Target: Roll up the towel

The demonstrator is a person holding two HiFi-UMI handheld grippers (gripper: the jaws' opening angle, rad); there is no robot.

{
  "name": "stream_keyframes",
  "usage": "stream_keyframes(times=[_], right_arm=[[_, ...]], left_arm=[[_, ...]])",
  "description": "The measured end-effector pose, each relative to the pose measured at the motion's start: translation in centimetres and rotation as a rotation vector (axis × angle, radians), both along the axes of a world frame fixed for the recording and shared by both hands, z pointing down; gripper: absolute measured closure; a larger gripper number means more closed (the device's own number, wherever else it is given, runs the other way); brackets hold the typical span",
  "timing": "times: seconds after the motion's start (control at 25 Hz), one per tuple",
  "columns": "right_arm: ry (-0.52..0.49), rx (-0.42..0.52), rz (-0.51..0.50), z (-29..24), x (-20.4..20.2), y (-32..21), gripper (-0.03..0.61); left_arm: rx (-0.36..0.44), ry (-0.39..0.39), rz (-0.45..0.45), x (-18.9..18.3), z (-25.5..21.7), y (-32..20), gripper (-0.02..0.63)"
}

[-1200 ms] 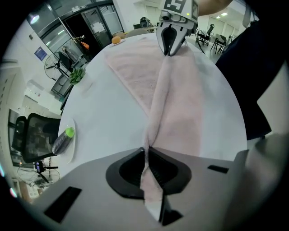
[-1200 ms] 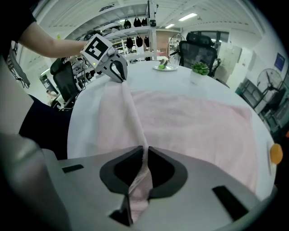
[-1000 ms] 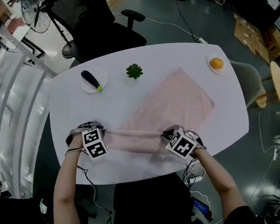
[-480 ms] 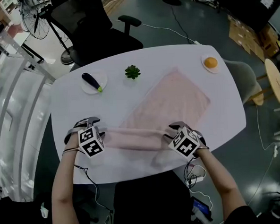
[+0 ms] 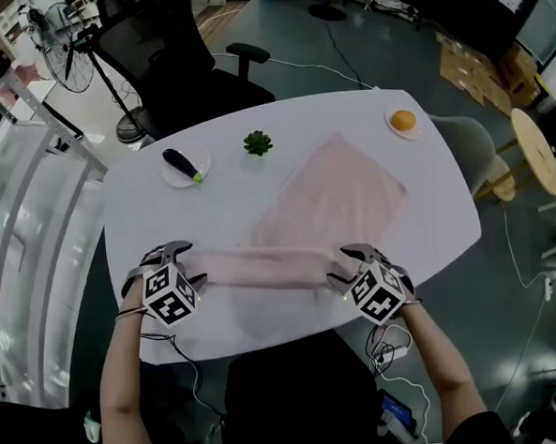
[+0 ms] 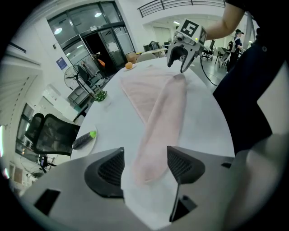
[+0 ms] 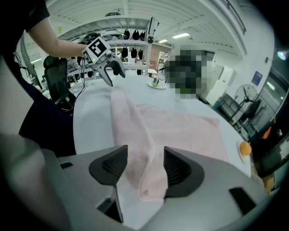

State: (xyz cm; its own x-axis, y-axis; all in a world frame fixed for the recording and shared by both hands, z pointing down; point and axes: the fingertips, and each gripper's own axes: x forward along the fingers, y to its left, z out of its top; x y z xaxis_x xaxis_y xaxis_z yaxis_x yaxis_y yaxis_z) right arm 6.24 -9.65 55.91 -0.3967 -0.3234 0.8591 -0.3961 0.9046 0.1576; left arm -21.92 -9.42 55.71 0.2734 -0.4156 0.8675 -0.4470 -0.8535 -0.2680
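I had the pink towel (image 5: 338, 199) on the white table (image 5: 447, 225), lying slantwise. Its far part was spread flat, reaching toward the plate with the orange (image 5: 403, 120). The part nearest me was gathered into a long, loose roll (image 5: 262, 267) along the table's near edge, soft and a little flattened, with a lengthwise crease showing in the right gripper view.

The roll ran from one tool to the other. My left gripper (image 6: 144, 168) had just been opening its jaws, and they stood wide apart. The roll's left end lay on the table between them, clear of both pads and gripped by neither.

My right gripper (image 7: 145, 168) had also just been opening. Its jaws stood apart with the roll's right end lying between them, and I saw no pad pressing on it.

Beyond the towel, an eggplant (image 5: 181, 164) on a plate and a small green plant (image 5: 258, 143) sat well apart from it.
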Motion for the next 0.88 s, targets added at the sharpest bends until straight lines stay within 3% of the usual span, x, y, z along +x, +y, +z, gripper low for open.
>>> stream_keyframes(times=[0.48,0.76,0.88], right_arm=[[-0.004,0.085,-0.009,0.7,-1.2,4.8,0.311],[0.028,0.093,-0.066,2.9,-1.6,6.4,0.311],[0.032,0.073,-0.069,3.9,-1.7,6.3,0.311]], left_arm=[[-0.011,0.065,0.016,1.5,1.8,5.0,0.291],[-0.008,0.025,-0.009,1.6,4.6,5.4,0.296],[-0.011,0.03,-0.032,1.8,4.9,4.8,0.33]])
